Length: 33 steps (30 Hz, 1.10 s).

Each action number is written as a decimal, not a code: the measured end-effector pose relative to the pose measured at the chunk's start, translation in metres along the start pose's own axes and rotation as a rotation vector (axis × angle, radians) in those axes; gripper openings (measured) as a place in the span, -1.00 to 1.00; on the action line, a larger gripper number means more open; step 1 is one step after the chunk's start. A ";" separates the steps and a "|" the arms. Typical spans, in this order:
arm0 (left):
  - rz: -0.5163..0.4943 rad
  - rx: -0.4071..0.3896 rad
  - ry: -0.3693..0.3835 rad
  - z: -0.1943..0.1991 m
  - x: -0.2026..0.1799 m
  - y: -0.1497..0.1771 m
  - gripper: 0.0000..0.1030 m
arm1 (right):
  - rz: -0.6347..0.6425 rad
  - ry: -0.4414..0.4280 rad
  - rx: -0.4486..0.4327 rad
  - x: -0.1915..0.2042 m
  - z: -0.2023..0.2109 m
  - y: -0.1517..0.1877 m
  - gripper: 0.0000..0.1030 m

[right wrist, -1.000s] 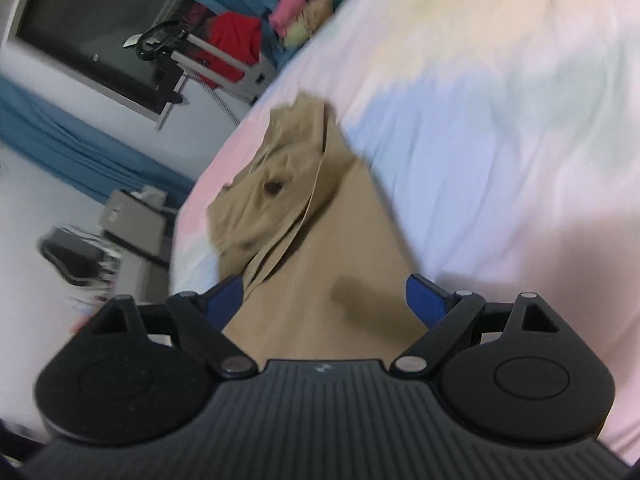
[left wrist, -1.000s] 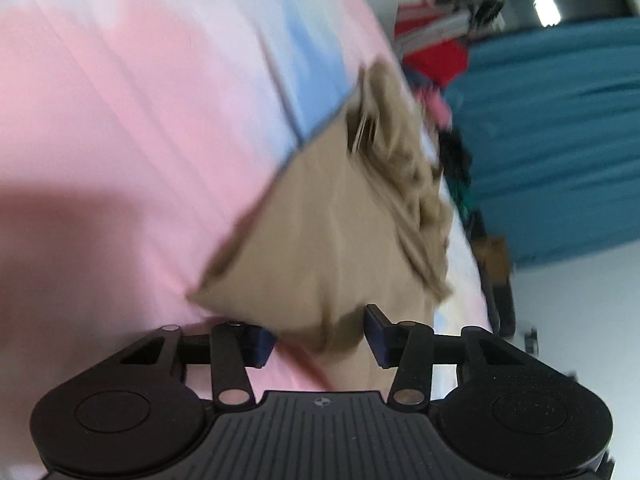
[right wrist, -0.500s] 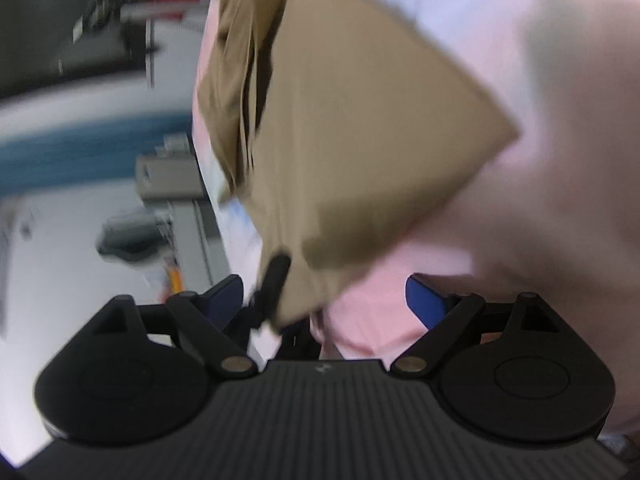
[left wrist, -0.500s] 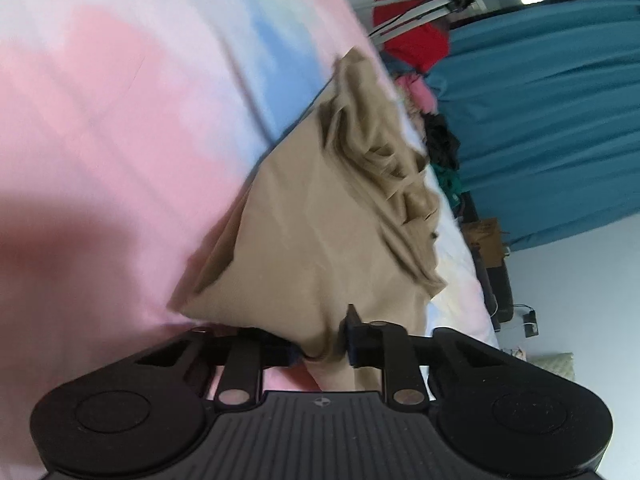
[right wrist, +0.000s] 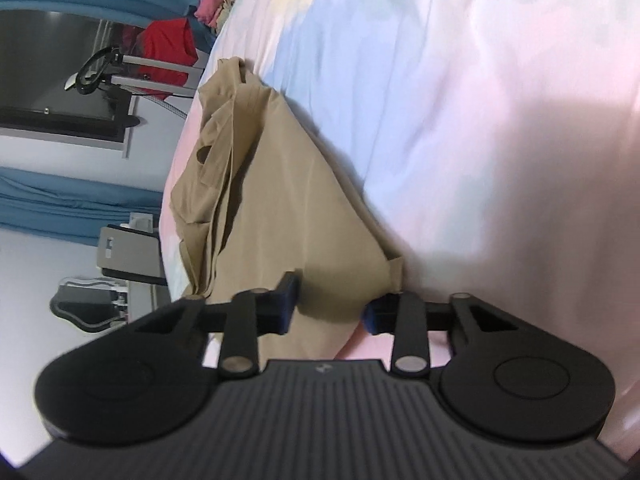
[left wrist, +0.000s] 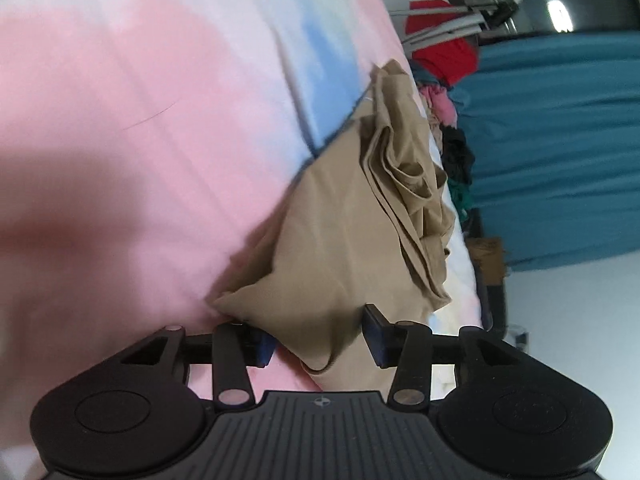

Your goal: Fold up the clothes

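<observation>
A tan garment lies folded on the pastel pink-and-blue bedsheet, its bunched end pointing away. My left gripper sits at the garment's near corner. Its jaws are opening, and the cloth bulges loosely between the blue pads. In the right wrist view the same tan garment stretches away over the sheet. My right gripper straddles its other near corner. Those jaws are closing with the cloth between them, and the pads do not look pressed tight.
Beyond the bed's far edge hang blue curtains. A red garment on a metal rack and a pile of mixed clothes are there too. A dark window and a grey box stand off the bed's left side.
The left jaws pinched the garment's corner half a second ago and have since spread apart. The right jaws went from wide to narrow around the other corner, and that hand rolled and sank.
</observation>
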<state>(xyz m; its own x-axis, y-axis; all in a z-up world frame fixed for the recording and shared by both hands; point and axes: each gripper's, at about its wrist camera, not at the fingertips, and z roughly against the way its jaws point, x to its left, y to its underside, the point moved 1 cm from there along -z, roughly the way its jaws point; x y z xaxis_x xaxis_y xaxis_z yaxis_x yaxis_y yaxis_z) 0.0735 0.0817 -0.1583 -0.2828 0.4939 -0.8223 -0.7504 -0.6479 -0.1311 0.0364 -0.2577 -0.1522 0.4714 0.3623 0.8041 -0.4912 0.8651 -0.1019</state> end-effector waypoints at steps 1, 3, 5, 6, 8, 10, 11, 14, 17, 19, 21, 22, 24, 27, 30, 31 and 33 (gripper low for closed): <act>0.015 0.003 0.008 -0.002 0.001 -0.002 -0.09 | 0.010 0.000 -0.007 0.000 0.001 -0.002 -0.47; -0.010 -0.006 0.000 -0.007 -0.003 -0.004 -0.18 | 0.042 0.000 -0.025 -0.003 0.005 -0.007 -0.63; -0.052 -0.014 -0.006 -0.011 -0.009 -0.005 -0.50 | 0.071 -0.011 -0.044 -0.002 0.010 -0.011 -0.71; -0.066 -0.022 0.009 -0.009 -0.012 -0.005 -0.66 | 0.082 -0.020 -0.054 0.001 0.012 -0.012 -0.72; -0.090 -0.056 0.048 0.003 -0.017 -0.002 -0.75 | 0.104 -0.039 -0.074 0.007 0.016 -0.014 -0.75; -0.130 -0.090 0.084 0.011 -0.026 -0.001 -0.81 | 0.134 -0.067 -0.096 0.016 0.024 -0.015 -0.77; -0.155 -0.106 0.101 0.015 -0.032 0.000 -0.82 | 0.149 -0.084 -0.106 0.021 0.030 -0.016 -0.78; -0.238 -0.158 0.123 0.036 -0.054 0.006 -0.84 | 0.175 -0.131 -0.131 0.037 0.052 -0.016 -0.80; -0.317 -0.170 0.186 0.064 -0.076 0.014 -0.84 | 0.202 -0.166 -0.138 0.056 0.077 -0.014 -0.80; -0.337 -0.193 0.219 0.090 -0.085 0.022 -0.84 | 0.228 -0.196 -0.146 0.068 0.097 -0.012 -0.81; -0.358 -0.208 0.244 0.112 -0.093 0.032 -0.84 | 0.258 -0.229 -0.154 0.079 0.120 -0.008 -0.81; -0.368 -0.208 0.251 0.122 -0.095 0.038 -0.84 | 0.273 -0.242 -0.157 0.081 0.130 -0.005 -0.81; -0.373 -0.193 0.248 0.142 -0.097 0.052 -0.84 | 0.299 -0.269 -0.161 0.085 0.151 0.001 -0.81; -0.345 -0.168 0.241 0.171 -0.089 0.075 -0.84 | 0.309 -0.304 -0.135 0.080 0.179 0.016 -0.81; -0.306 -0.157 0.240 0.199 -0.075 0.099 -0.84 | 0.312 -0.325 -0.105 0.067 0.205 0.035 -0.80; -0.288 -0.160 0.243 0.206 -0.069 0.105 -0.83 | 0.310 -0.327 -0.099 0.066 0.209 0.038 -0.80; -0.232 -0.171 0.256 0.214 -0.057 0.110 -0.83 | 0.293 -0.334 -0.086 0.060 0.212 0.041 -0.80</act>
<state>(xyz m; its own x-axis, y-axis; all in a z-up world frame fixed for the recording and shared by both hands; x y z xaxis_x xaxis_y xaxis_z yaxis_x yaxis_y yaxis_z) -0.1209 0.1063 -0.0072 0.0575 0.4916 -0.8689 -0.6606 -0.6338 -0.4023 -0.1111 -0.2740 0.0159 0.0523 0.4768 0.8775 -0.4997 0.7732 -0.3904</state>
